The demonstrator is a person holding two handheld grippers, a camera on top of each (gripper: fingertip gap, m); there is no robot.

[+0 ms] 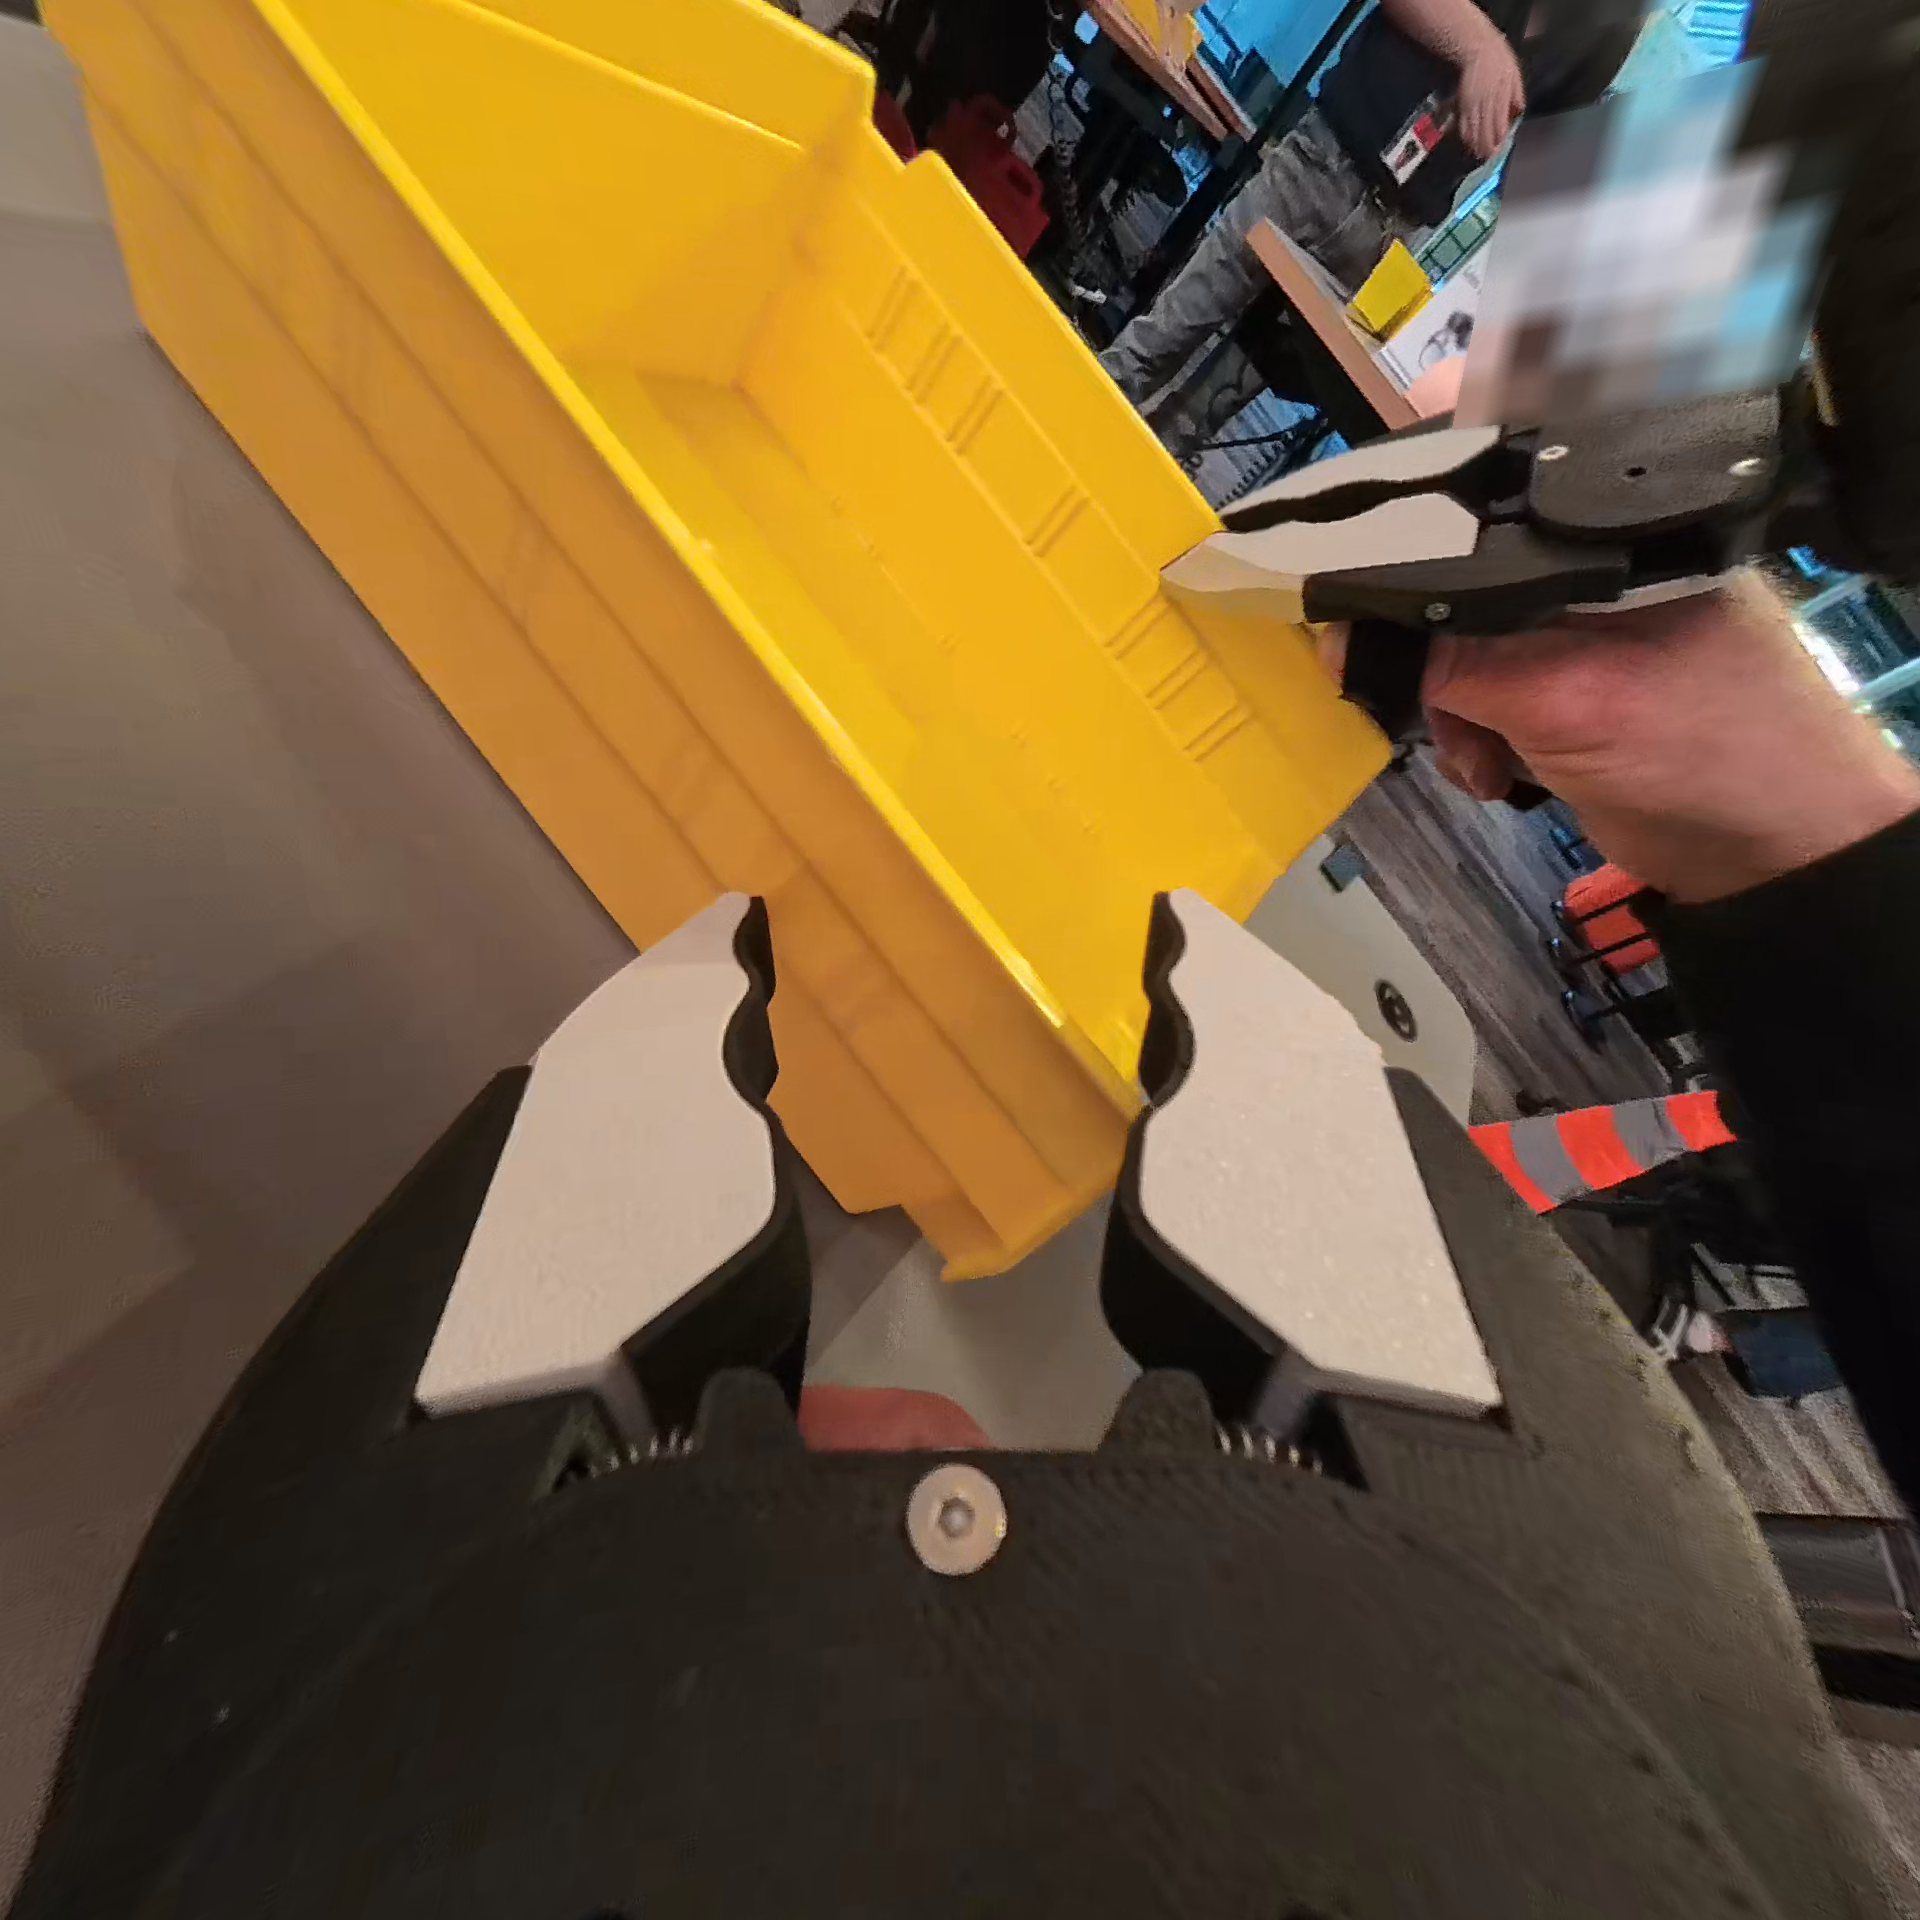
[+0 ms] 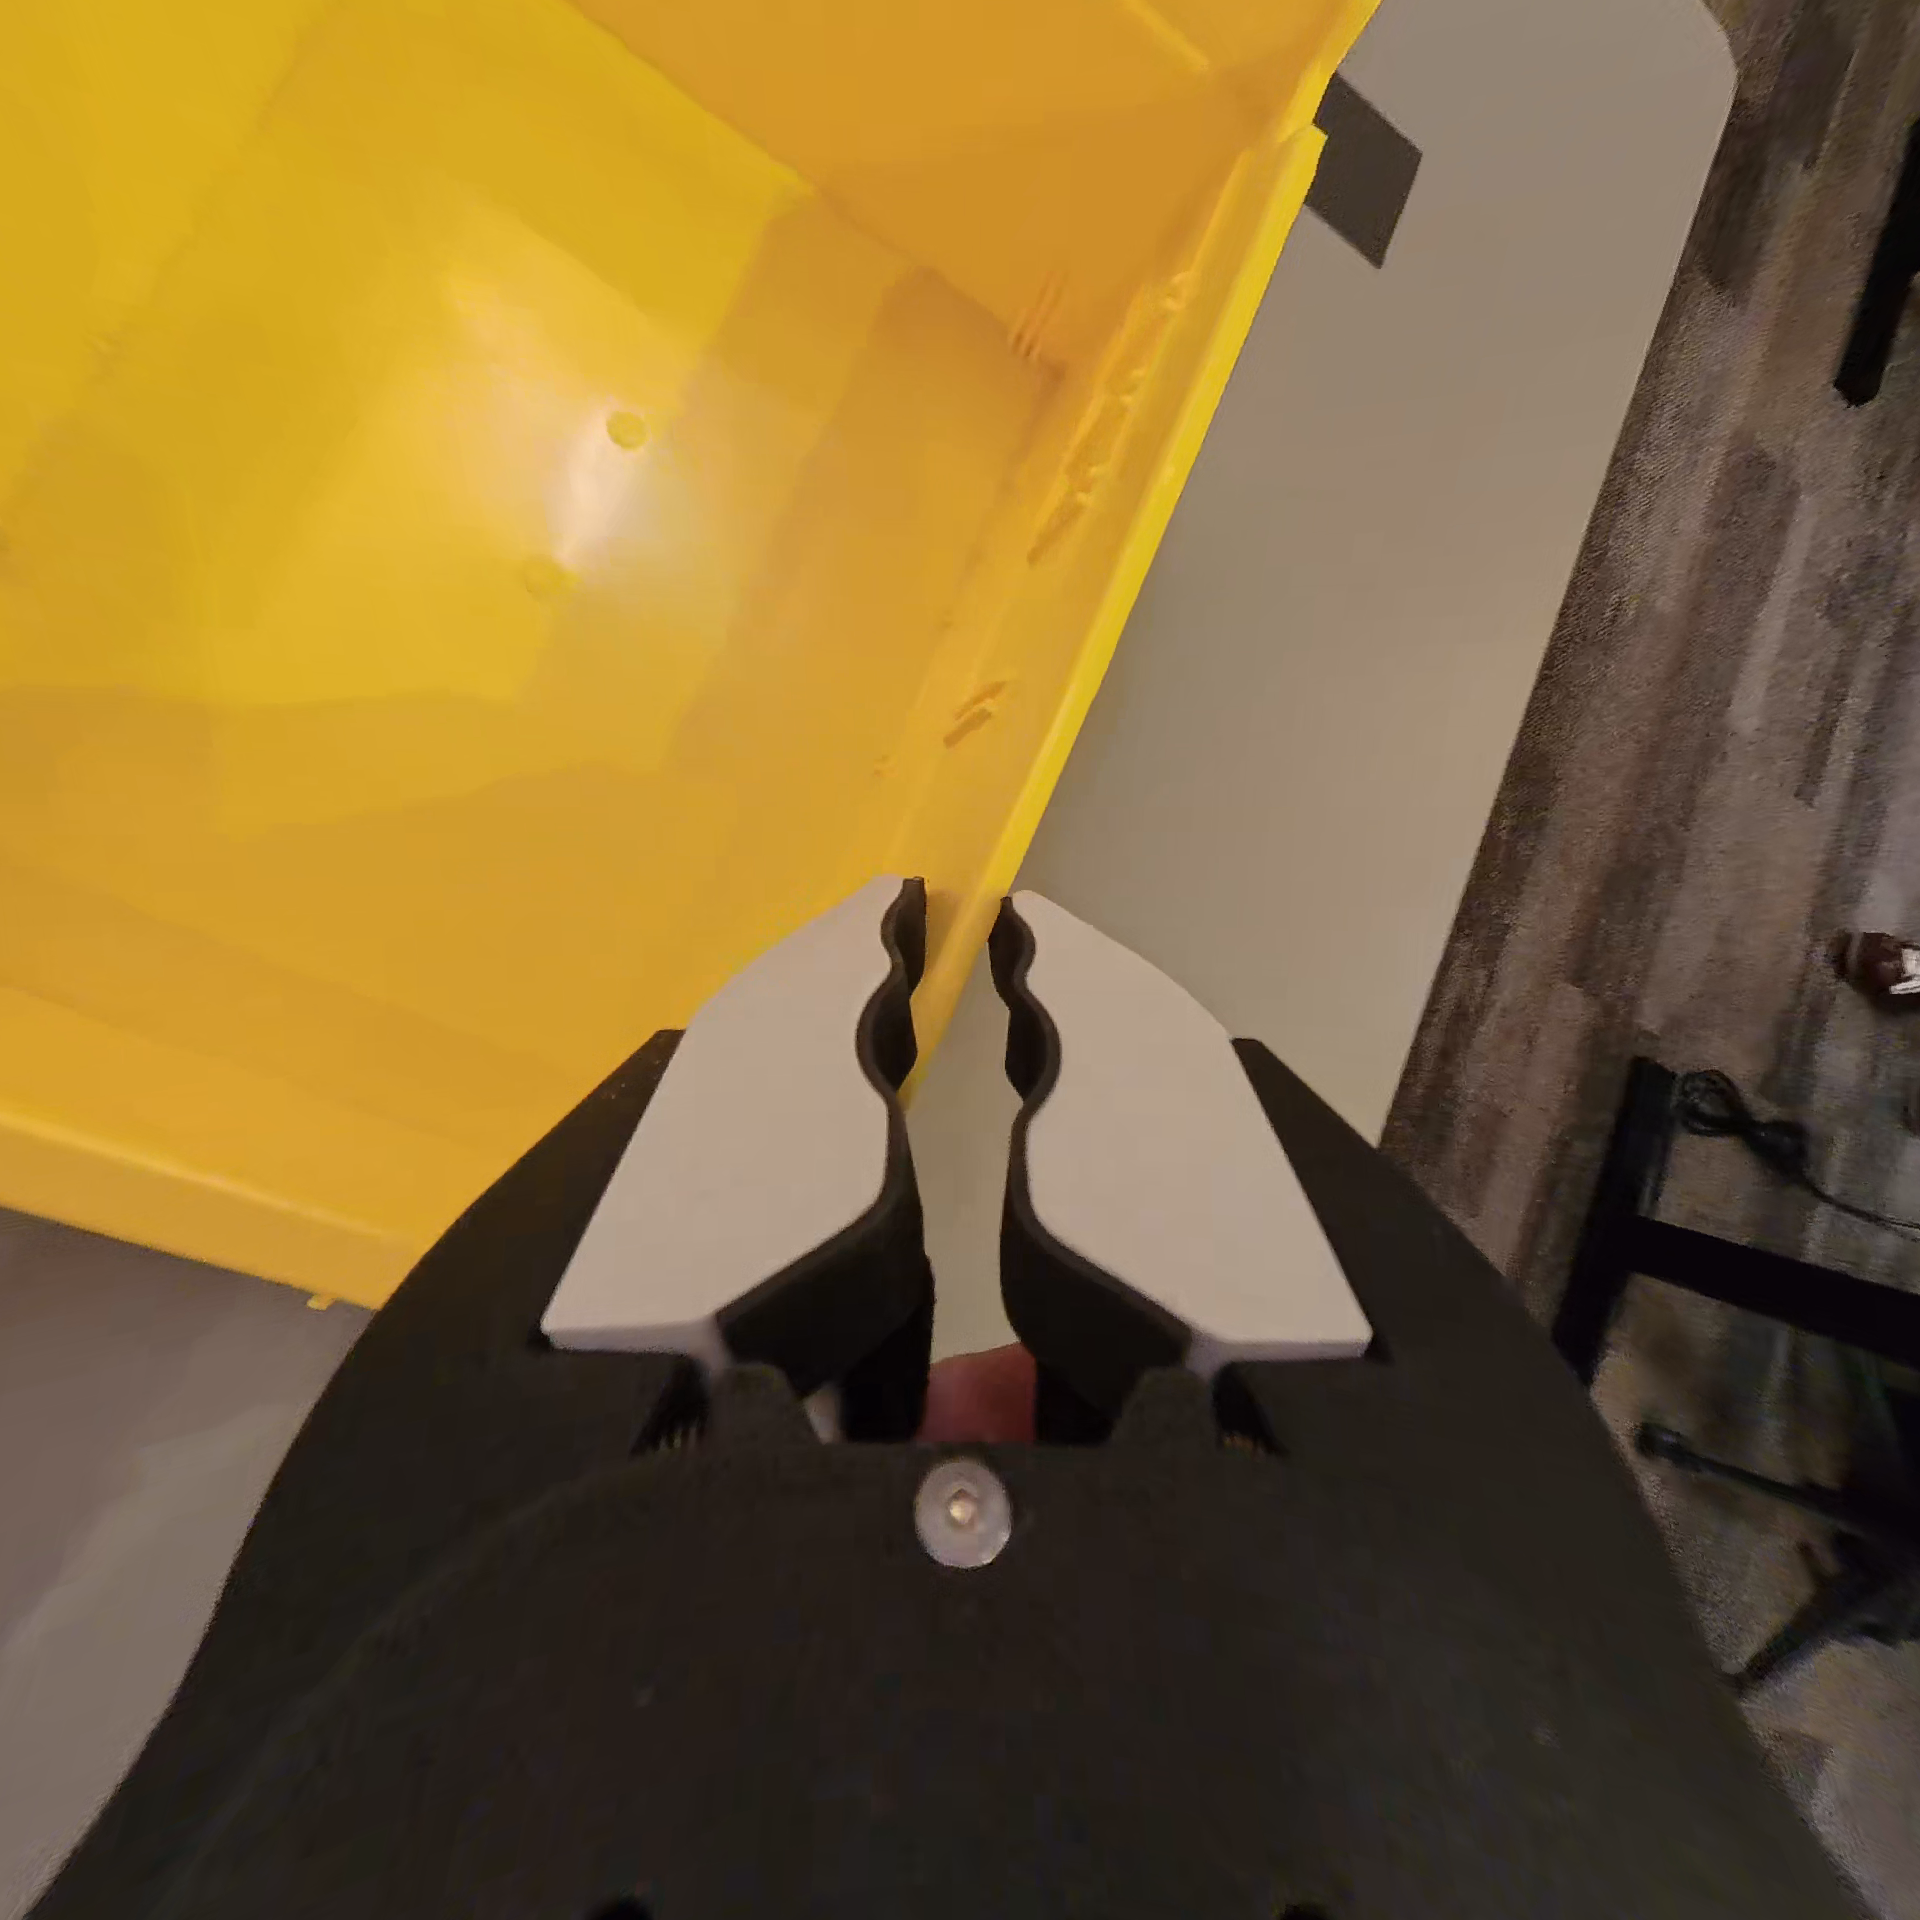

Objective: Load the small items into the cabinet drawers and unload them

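On the grey table (image 1: 260,831): a yellow bin (image 1: 644,488) rests tilted across both views, its inside bare where it shows.
Bin build: long plastic tray with ribbed side walls and a raised divider near its far end; stepped ridges run along its outer side.
Left gripper (image 1: 961,909): spread wide, its fingers on either side of the bin's near corner; no firm contact shows.
Right gripper (image 2: 961,899): nearly closed around the bin's thin side rim, which runs between the fingertips; the left wrist view shows it pinching the far wall from outside.
Right hand (image 1: 1662,727): bare, dark-sleeved, wrapped around that gripper's handle.
Table edge: a black patch (image 2: 1361,166) lies just beside the bin.
Background: wood-patterned floor (image 2: 1662,727), a person standing by benches.
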